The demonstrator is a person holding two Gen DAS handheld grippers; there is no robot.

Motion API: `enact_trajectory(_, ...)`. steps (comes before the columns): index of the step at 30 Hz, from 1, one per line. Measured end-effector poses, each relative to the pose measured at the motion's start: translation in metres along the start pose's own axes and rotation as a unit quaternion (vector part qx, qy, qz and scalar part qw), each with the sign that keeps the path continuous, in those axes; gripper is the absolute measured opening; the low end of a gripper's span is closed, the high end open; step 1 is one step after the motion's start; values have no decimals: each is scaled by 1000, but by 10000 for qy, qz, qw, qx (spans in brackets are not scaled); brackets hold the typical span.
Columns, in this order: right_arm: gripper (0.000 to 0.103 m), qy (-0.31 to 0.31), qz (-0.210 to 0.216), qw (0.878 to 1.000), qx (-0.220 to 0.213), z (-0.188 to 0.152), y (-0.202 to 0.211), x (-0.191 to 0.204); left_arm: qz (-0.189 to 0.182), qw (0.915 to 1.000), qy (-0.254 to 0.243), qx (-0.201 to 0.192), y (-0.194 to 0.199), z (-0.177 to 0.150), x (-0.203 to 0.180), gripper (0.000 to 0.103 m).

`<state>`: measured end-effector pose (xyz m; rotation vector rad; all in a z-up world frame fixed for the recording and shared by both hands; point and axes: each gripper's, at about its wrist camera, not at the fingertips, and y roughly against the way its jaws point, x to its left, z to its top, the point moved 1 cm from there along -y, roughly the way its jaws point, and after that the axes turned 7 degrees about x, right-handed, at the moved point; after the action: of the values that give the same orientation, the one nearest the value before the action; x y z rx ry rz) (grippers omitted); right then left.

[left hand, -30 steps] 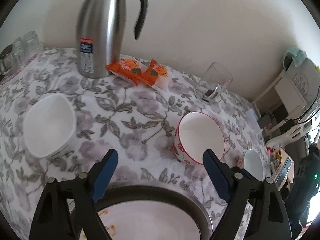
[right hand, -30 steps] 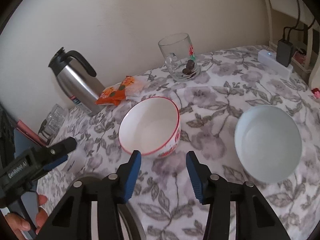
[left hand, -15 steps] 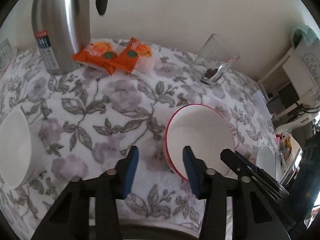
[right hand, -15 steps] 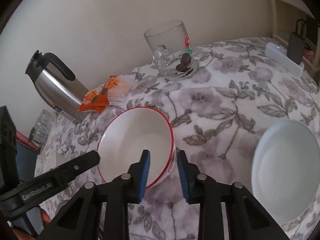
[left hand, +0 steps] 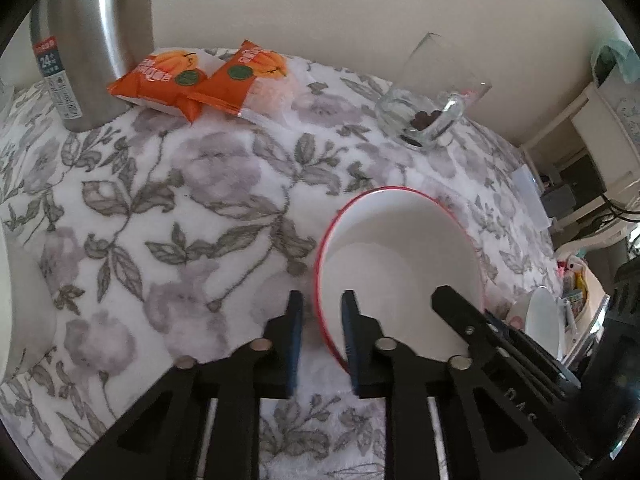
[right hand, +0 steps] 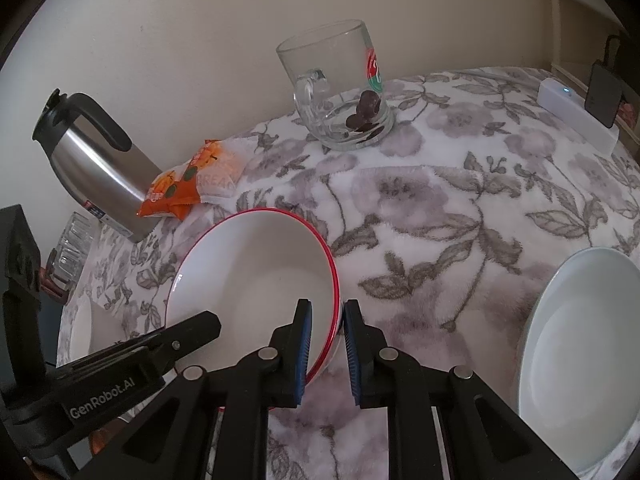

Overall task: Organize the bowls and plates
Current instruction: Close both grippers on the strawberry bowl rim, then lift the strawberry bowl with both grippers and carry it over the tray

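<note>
A white bowl with a red rim (left hand: 400, 256) sits on the flowered tablecloth; it also shows in the right wrist view (right hand: 256, 276). My left gripper (left hand: 320, 332) is shut on its left rim, one blue pad inside and one outside. My right gripper (right hand: 326, 340) is shut on its right rim the same way. A plain white bowl (right hand: 580, 340) stands to the right, and shows small in the left wrist view (left hand: 542, 324). Another white bowl (left hand: 20, 304) lies at the left edge.
A steel thermos jug (left hand: 92, 44), two orange snack packets (left hand: 200, 76) and a glass mug (right hand: 340, 88) with dark pieces inside stand toward the wall. A white box and black charger (right hand: 588, 112) sit at the table's right edge.
Both grippers moved forward and down to the red-rimmed bowl and closed from wide open onto its opposite rims. The dark-rimmed plate below the left gripper has left view.
</note>
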<state>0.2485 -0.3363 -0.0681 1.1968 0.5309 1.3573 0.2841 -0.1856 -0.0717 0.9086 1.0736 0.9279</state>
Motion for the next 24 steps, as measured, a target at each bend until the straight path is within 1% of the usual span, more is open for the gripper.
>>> enact_trajectory(2,18,45,-44,10000,2,-1,1,2,96,9999,-84,-13,1,-1,-3,15)
enact_trajectory(7,18,162,-56,9999,-5,-6,6,5,97,9998,-115,-143,13,-4,-4,15)
enact_trajectory(11,18,269,-89,9995,-166,-9,24,12,116,9990,-237,-350,31,-8,-10,15)
enact_trajectory(13,18,328,-93,9991,-255,-10,36,16,44,9988,-218,-447,43,-12,-11,15)
enact_trajectory(15,18,408,-91,9984,-371,-13,50,23,-18,9983,-178,-558,59,-20,-10,15)
enact_trajectory(19,18,592,-88,9968,-536,-29,76,37,-12,9972,-141,-732,83,-40,-9,15)
enact_trajectory(24,18,747,-26,9956,-558,-56,99,52,-160,9960,4,-881,108,-69,0,15)
